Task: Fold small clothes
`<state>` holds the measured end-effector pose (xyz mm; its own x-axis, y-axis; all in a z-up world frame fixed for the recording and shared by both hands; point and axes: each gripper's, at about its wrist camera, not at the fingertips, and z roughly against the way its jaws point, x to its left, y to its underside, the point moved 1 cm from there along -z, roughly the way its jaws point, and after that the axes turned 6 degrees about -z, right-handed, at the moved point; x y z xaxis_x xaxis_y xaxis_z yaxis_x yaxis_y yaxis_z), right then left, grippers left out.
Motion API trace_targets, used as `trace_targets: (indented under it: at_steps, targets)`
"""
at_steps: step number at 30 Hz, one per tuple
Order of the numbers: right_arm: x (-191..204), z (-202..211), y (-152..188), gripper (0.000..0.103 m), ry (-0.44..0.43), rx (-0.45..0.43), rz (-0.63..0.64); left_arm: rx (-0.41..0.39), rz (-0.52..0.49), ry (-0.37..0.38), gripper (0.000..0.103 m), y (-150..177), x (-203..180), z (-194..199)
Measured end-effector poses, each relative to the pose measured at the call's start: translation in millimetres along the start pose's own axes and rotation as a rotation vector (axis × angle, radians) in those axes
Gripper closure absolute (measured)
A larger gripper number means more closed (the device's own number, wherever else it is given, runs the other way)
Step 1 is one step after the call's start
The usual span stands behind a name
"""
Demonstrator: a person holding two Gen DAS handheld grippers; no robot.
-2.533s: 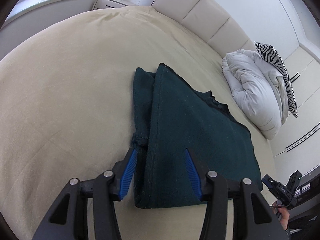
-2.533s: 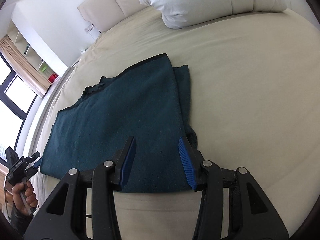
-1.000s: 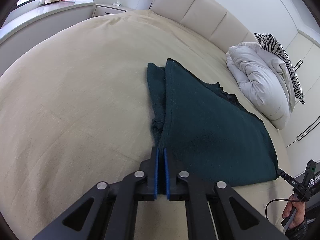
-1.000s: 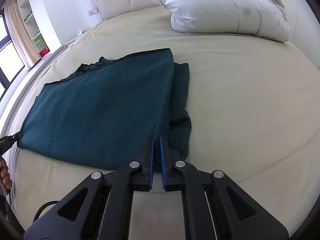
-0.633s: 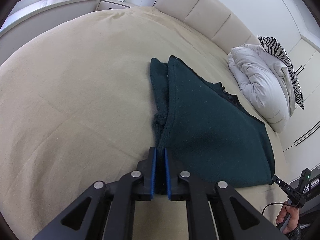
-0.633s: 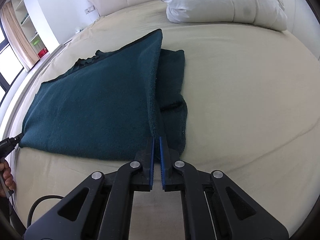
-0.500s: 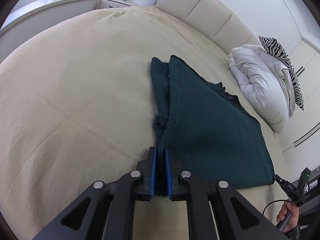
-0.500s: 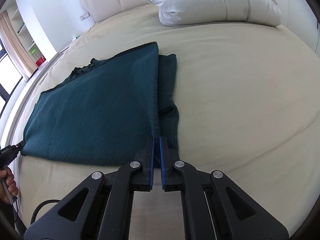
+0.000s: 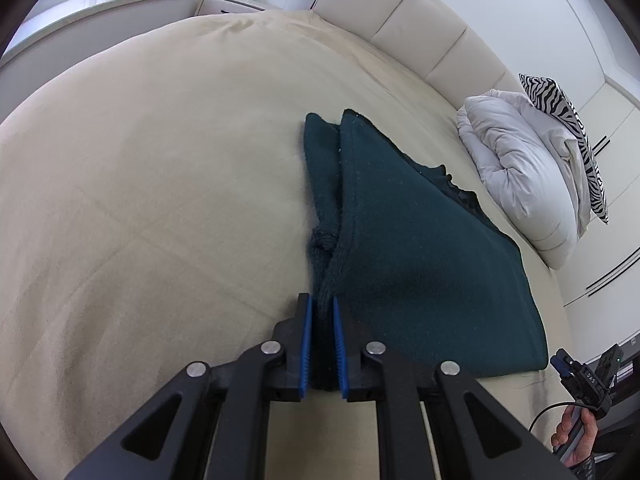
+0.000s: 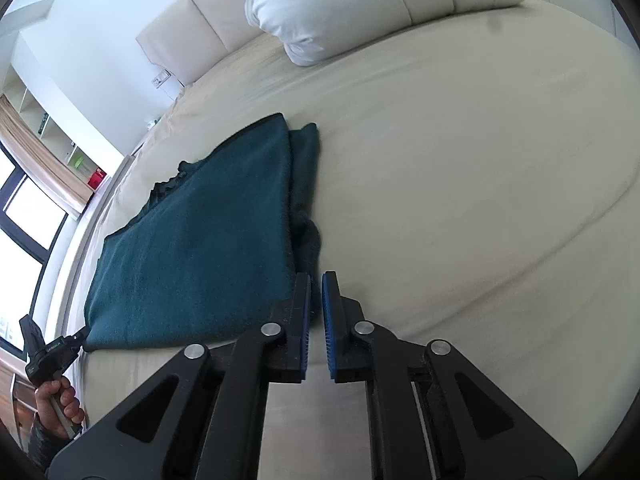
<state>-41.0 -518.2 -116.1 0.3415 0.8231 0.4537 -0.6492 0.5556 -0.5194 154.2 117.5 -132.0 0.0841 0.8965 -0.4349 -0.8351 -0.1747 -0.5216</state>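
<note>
A beige bed (image 9: 160,200) carries a folded dark green cloth (image 9: 420,264) near its foot edge. The left gripper (image 9: 320,312) is pinched on the cloth's near left corner; the right gripper (image 10: 316,292) is clamped on its near right corner.

Bright, even daylight from the window (image 10: 24,216), soft shadows on the bed (image 9: 160,184), sharp focus, strong fisheye curvature, dark vignetted corners.
</note>
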Motion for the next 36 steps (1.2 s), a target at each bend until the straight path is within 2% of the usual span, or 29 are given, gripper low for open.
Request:
trace_targets:
  at_steps: [1,2,5,7,9,10,12,19,24,28,36]
  targets:
    - [7.6,-1.8,-0.3,0.057,-0.005,0.004,0.027,0.001,0.0,0.0,0.091,-0.4,0.4,-0.1]
    - [12.7,-3.5,-0.4,0.039,-0.001,0.004,0.045,0.002,0.0,-0.001,0.091,-0.7,0.1,0.0]
    - [30.8,-16.0,0.6,0.039,0.033,0.025,0.136,0.004,0.001,0.0,0.09,-1.5,0.1,-0.4]
    - [38.5,-28.5,1.0,0.049,0.069,0.052,0.18,0.004,0.003,0.001,0.09,-1.4,0.1,-0.2]
    - [38.7,-39.3,0.3,0.075,0.102,0.088,0.18,0.004,0.007,0.002,0.09,-2.0,0.9,-1.1]
    - [36.8,-40.8,-0.7,0.079,0.109,0.087,0.166,0.004,0.006,0.003,0.09,-2.6,0.9,-1.4]
    - [31.5,-39.5,-2.8,0.097,0.121,0.079,0.14,0.004,0.004,0.006,0.09,-3.0,-0.1,-1.9]
    - [22.1,-37.8,-0.3,0.099,0.117,0.112,0.096,0.009,-0.024,-0.002,0.092,-5.6,-2.0,-0.5]
    - [10.8,-32.4,6.2,0.099,0.078,0.13,0.025,0.017,-0.044,-0.015,0.093,-4.7,-2.6,-1.9]
    - [8.5,-35.6,10.0,0.099,0.073,0.14,0.021,0.019,-0.041,-0.007,0.093,-3.2,0.1,-3.1]
    - [8.0,-24.6,7.7,0.099,0.07,0.101,-0.013,0.021,-0.044,0.002,0.093,-3.7,4.0,-1.3]
